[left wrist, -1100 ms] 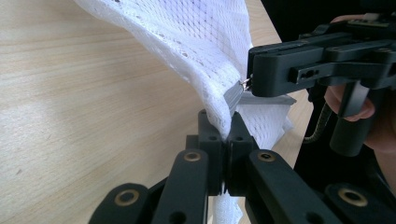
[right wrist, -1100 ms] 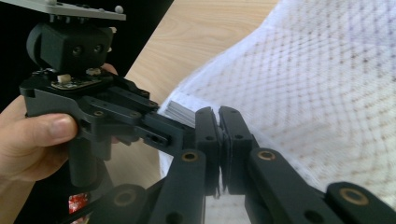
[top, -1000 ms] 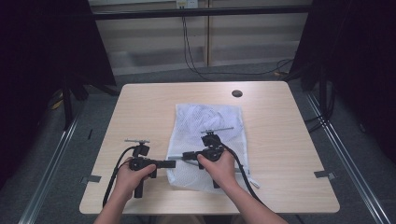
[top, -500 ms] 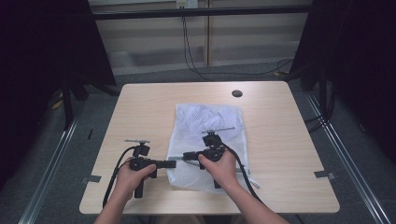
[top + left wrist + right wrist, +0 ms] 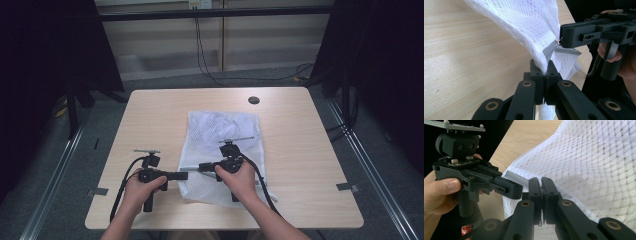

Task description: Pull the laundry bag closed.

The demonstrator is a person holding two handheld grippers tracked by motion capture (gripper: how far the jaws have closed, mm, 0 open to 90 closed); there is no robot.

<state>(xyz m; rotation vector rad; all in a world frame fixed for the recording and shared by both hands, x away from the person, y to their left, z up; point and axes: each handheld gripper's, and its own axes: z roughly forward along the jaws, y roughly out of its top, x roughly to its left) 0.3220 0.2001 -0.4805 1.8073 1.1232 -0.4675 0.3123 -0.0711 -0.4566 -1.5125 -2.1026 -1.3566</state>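
Gripping the near left corner of a white mesh laundry bag (image 5: 220, 150), the left tool (image 5: 543, 71) has its jaws clamped on the mesh just beside the grey zipper strip (image 5: 550, 48). The right tool (image 5: 202, 166) pinches the small metal zipper pull (image 5: 559, 41) at the strip's end; its jaws look closed. The bag lies flat mid-worktop (image 5: 310, 150). Judged stage: both grasps set, zipper travel along the edge apparently not yet done.

The mesh bag (image 5: 220, 150) lies on the surface (image 5: 150, 120), a little right of its middle. My left gripper (image 5: 184, 175) sits at its near left edge, my right gripper (image 5: 202, 166) just beside it, over the bag.
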